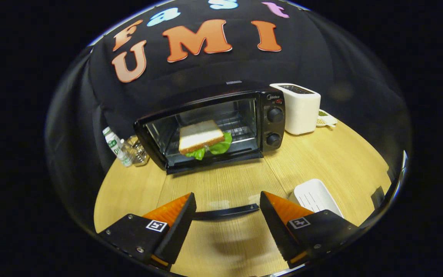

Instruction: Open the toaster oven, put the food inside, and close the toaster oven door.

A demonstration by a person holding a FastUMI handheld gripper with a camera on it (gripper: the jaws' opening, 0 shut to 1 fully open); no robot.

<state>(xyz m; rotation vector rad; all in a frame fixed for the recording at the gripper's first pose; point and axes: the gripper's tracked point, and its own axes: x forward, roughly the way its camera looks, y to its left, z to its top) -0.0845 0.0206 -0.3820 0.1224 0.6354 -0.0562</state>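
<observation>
Sandwich (201,137) is sitting inside the toaster oven (214,127) on the rack, lettuce poking out under the bread toward the front edge. Door (221,192) is lying folded down flat, glass near-invisible over the table (321,161), w/ its handle (227,212) running across just between the fingers. Gripper (227,209) is hovering wide open, fingers either side of the handle span, not pressing on anything.

Judging from this, food step looks done & closing is what's left. To do it well: getting under or behind the handle bar near its middle, then lifting in an arc around the hinge at the oven's base rather than pushing straight forward. Lettuce is hanging close to the sill, so it could get pinched. Oven looks light and may slide back toward the white toaster (301,108) if shoved.
</observation>
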